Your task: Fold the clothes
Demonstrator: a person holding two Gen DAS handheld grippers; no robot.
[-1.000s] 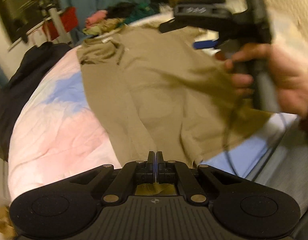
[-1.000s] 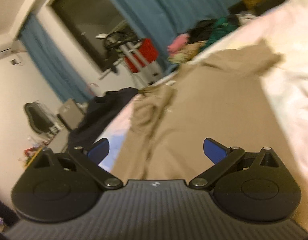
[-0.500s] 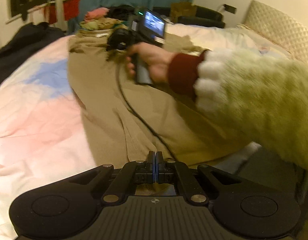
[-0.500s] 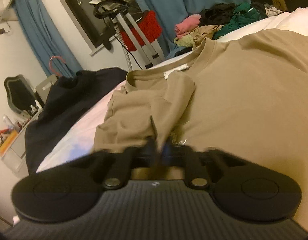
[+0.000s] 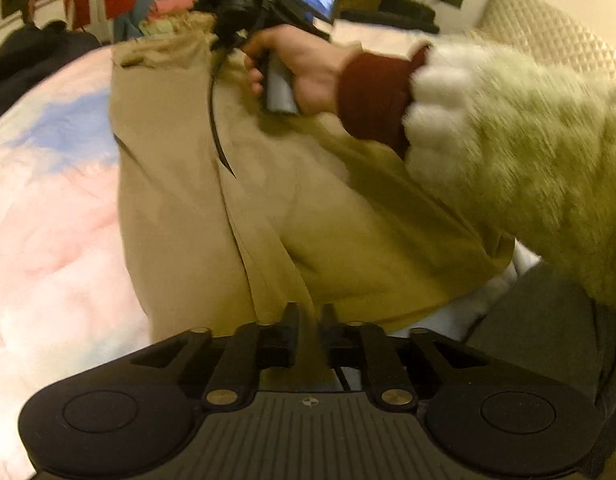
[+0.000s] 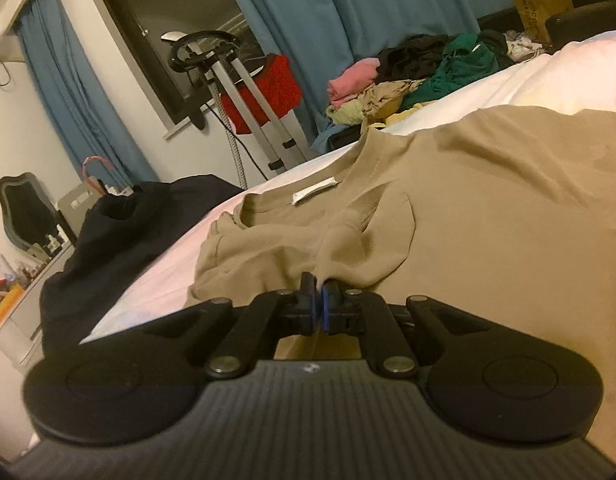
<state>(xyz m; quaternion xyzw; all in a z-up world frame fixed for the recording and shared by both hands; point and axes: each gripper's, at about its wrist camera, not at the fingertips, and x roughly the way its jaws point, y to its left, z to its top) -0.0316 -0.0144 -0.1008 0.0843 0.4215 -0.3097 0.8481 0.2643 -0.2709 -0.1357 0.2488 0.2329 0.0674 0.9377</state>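
A tan T-shirt [image 5: 268, 200] lies spread on the bed, collar at the far end. My left gripper [image 5: 310, 314] is at its near hem; its jaws are opening, with a ridge of the fabric standing between the parted fingers. Across the shirt, a hand [image 5: 304, 68] holds my right gripper by its handle near the collar. In the right wrist view, my right gripper [image 6: 318, 284] pinches a fold of the bunched sleeve [image 6: 348, 248] next to the collar label [image 6: 314, 192]. Its jaws are starting to open, but the blue pads still press on the cloth.
A fuzzy green sleeve [image 5: 528, 140] crosses the right side of the left wrist view. A dark garment [image 6: 128, 240] lies on the bed's left edge. Loose clothes [image 6: 420, 76] are piled at the far end, beside a metal stand [image 6: 236, 80]. A pink and blue cover [image 5: 48, 200] spreads left.
The right gripper swung across the shirt to the sleeve by the collar and went from wide open to pinching it. The left jaws, pressed together before, have parted around the hem.
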